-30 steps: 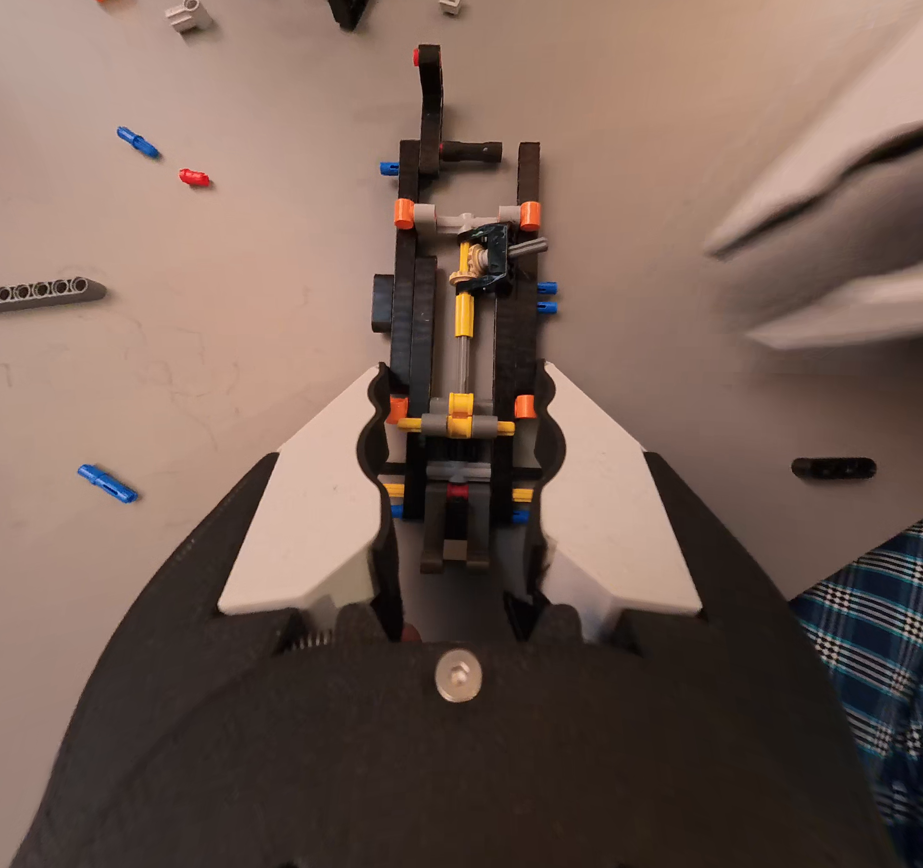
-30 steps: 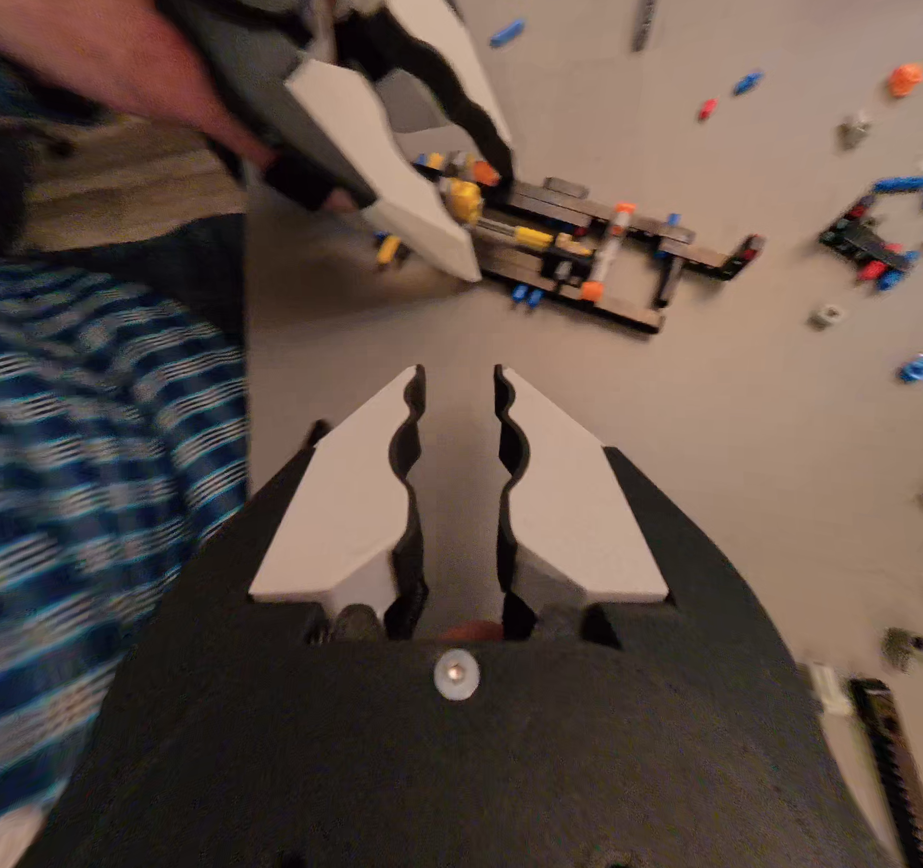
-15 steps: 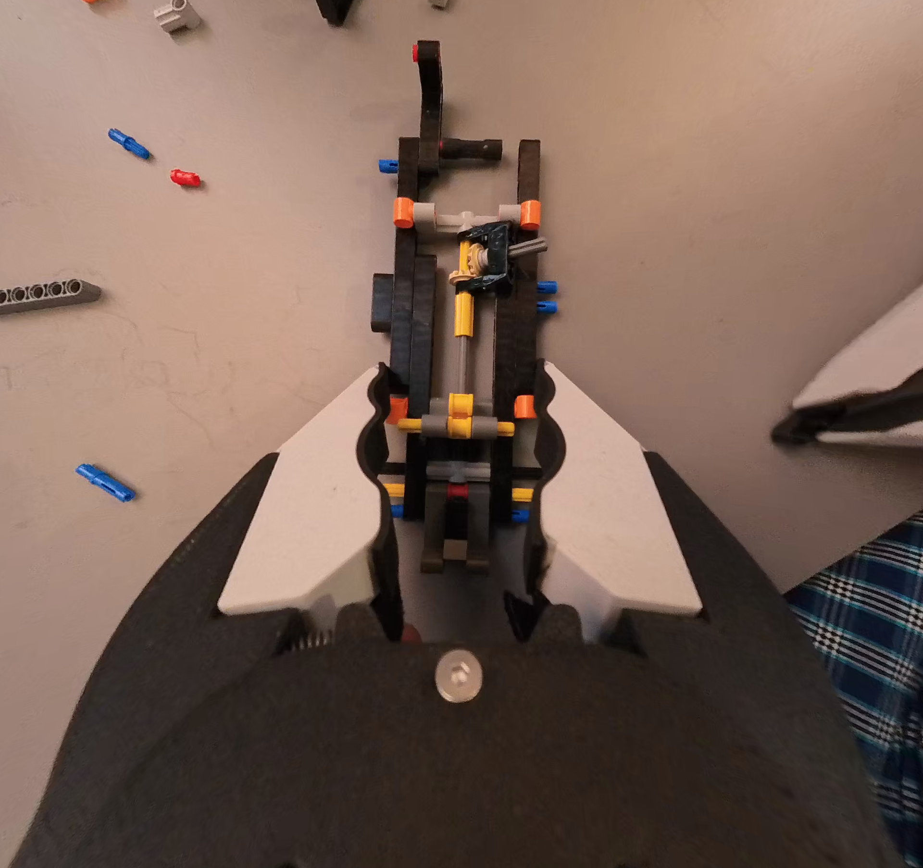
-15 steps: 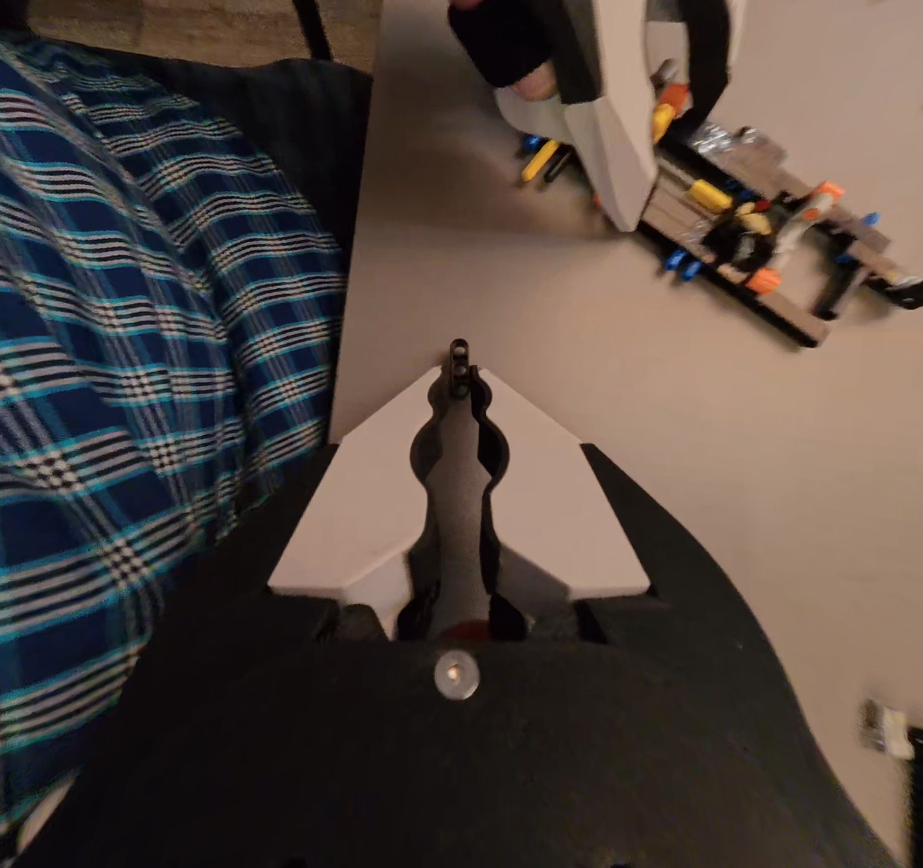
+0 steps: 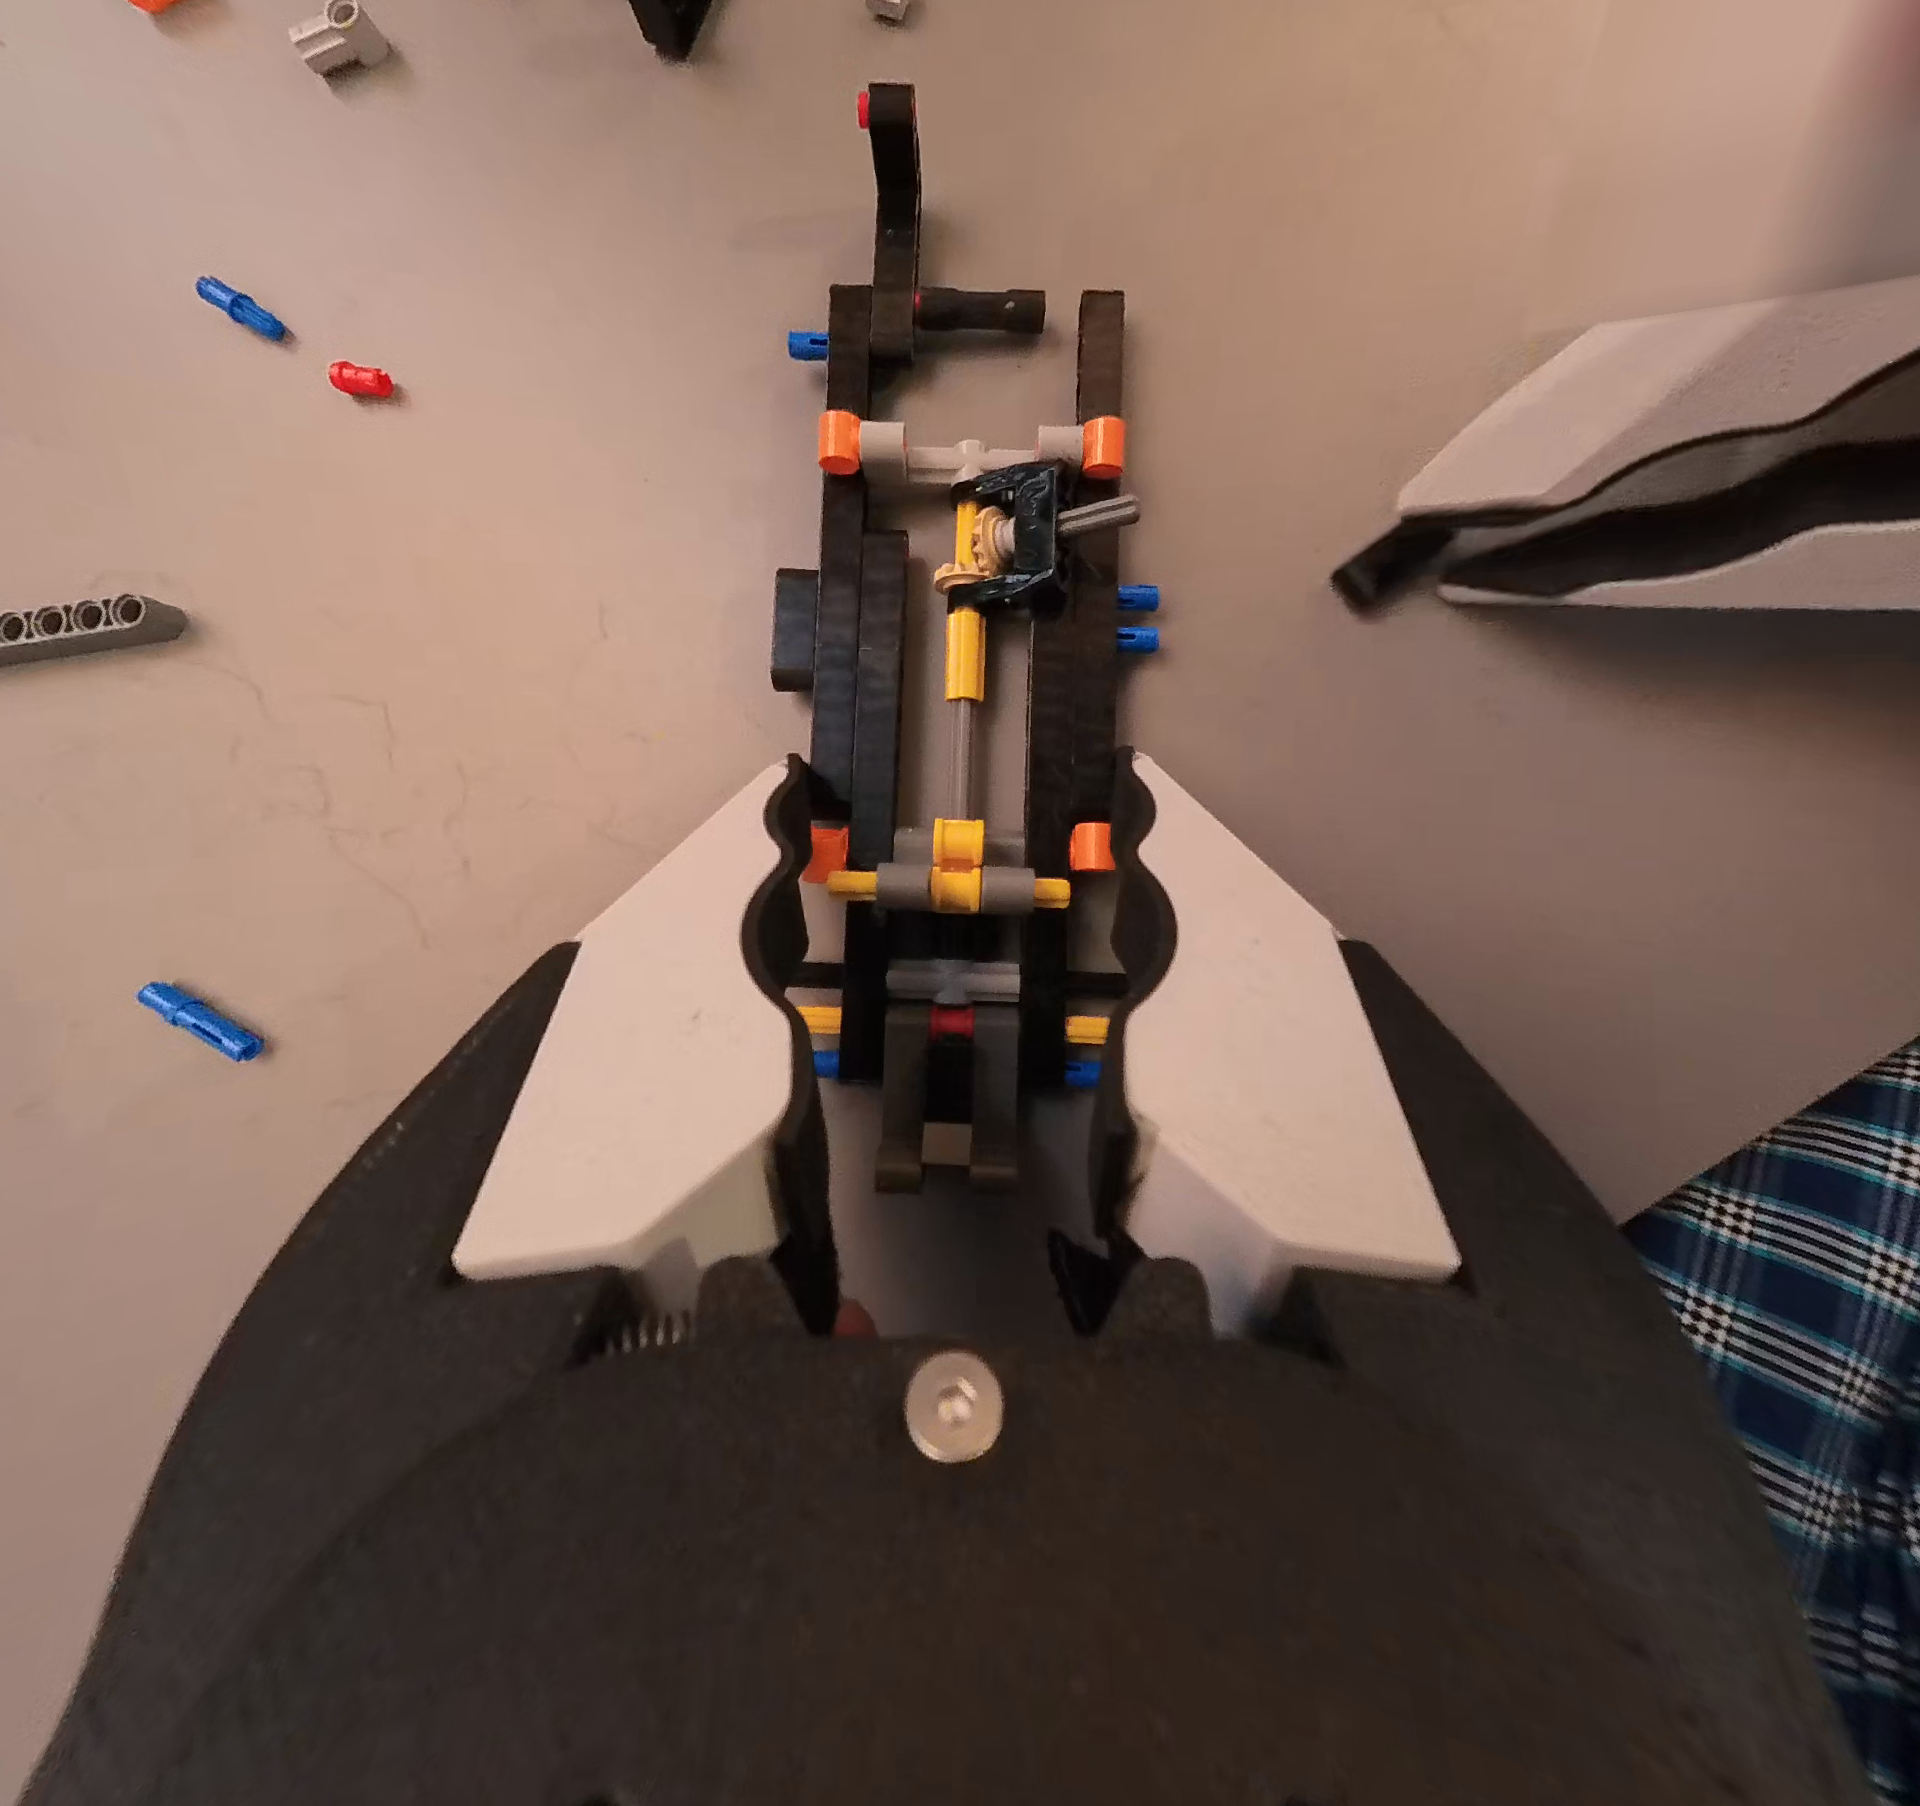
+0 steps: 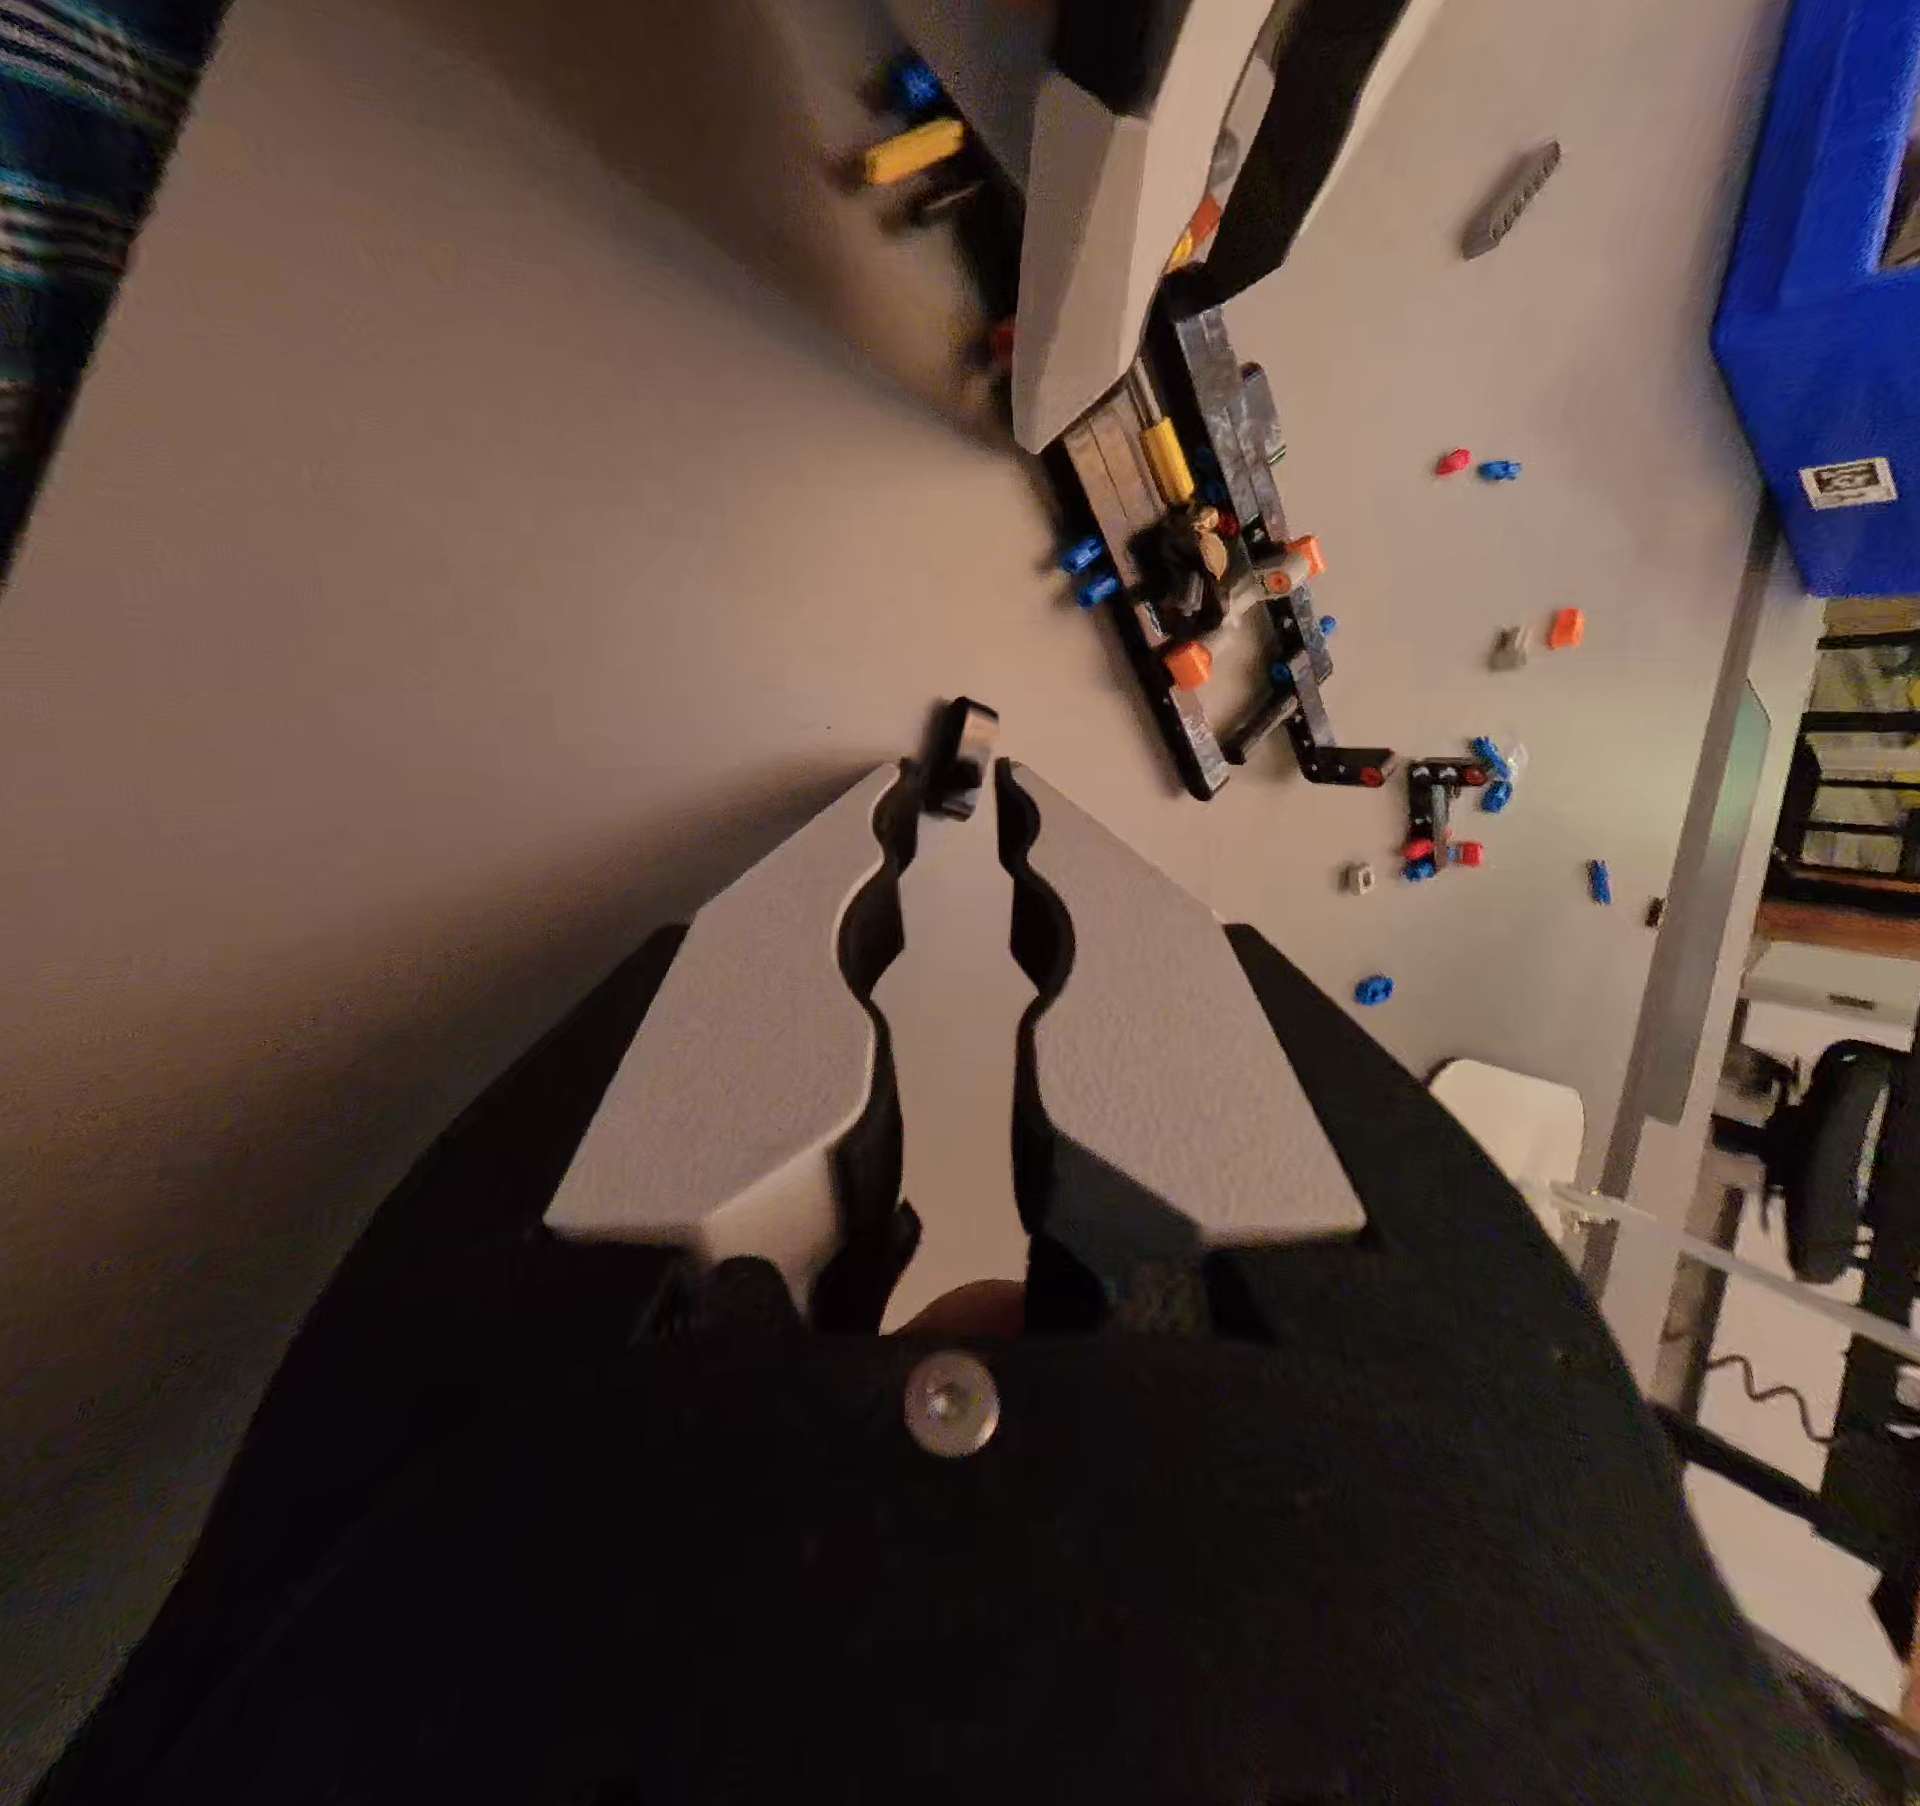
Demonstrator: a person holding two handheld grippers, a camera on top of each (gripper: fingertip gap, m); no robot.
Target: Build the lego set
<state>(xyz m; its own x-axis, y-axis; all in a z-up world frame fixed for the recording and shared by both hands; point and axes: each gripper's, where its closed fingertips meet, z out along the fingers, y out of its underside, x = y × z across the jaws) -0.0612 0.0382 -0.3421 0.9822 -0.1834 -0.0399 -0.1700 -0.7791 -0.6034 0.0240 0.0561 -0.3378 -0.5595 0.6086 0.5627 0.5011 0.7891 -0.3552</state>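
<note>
Two tongs are mine. My left gripper (image 5: 956, 909) clamps the near end of the lego frame (image 5: 971, 551), which lies flat mid-table (image 5: 1455, 198), running away from me; loose blue pins (image 5: 197, 1021) and a grey beam (image 5: 88, 622) lie toward the table's left edge. My right gripper (image 6: 948, 788) pinches a small black piece (image 6: 961, 754) at its tips, above the table, near the frame's right side.

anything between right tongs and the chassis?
Nothing: bare table between the right tongs, gripping a small black piece, and the chassis, in the right wrist view.
</note>
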